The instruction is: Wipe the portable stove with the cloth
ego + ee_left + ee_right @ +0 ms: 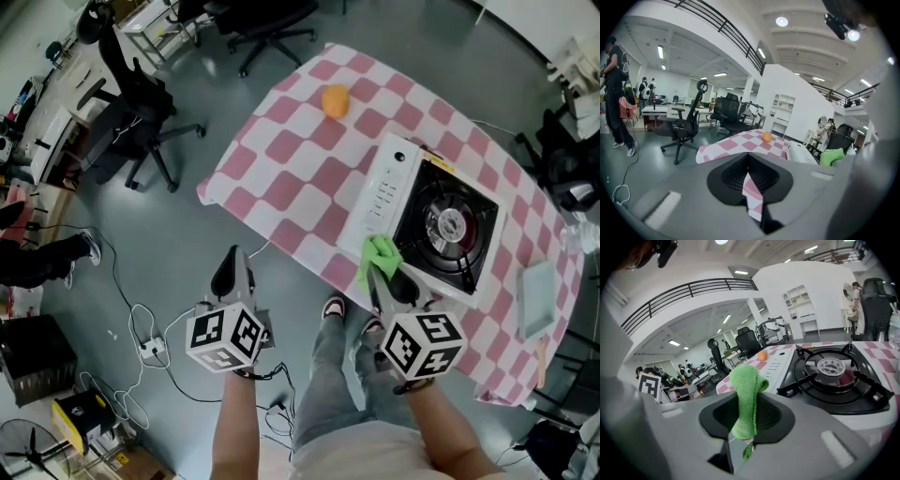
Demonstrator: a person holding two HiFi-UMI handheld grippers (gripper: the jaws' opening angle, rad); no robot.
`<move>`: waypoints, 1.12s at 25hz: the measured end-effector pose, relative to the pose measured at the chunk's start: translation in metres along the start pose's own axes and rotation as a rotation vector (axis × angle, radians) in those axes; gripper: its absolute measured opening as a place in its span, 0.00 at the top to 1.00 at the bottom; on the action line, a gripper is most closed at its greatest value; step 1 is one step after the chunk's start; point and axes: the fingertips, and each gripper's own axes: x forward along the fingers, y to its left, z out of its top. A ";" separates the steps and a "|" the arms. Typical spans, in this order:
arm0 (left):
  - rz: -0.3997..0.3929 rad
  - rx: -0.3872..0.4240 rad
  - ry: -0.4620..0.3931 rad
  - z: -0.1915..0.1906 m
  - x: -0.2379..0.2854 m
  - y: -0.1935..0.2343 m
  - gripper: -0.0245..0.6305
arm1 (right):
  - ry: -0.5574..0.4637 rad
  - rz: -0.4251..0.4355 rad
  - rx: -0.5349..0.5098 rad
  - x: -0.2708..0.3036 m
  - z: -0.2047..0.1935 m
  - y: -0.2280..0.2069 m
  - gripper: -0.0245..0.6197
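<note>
Holding item one, the green terry cloth (746,390), pinched upright in my right claw (386,274), loose end forward so it meets the surface first. Item two, the white portable gas stove with black burner (386,192), sits on the pink-checked table (291,150), with the cloth at its near edge. Left claw (234,272): closed, empty, off the table, clear of the work.

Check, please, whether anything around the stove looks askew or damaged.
Nothing stands out: the portable stove sits flat on the checked tablecloth with its grate seated, and the right gripper holds the green cloth.
</note>
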 end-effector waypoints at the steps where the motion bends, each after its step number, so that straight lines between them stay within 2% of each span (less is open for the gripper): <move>1: 0.003 0.000 0.001 0.001 0.000 0.004 0.96 | 0.005 0.002 0.005 0.003 -0.001 0.003 0.84; 12: -0.005 0.003 0.024 0.000 0.012 0.029 0.96 | 0.061 -0.003 0.062 0.026 -0.018 0.020 0.84; 28: -0.055 0.008 0.040 0.005 0.031 0.025 0.96 | 0.108 -0.032 0.161 0.041 -0.027 0.011 0.84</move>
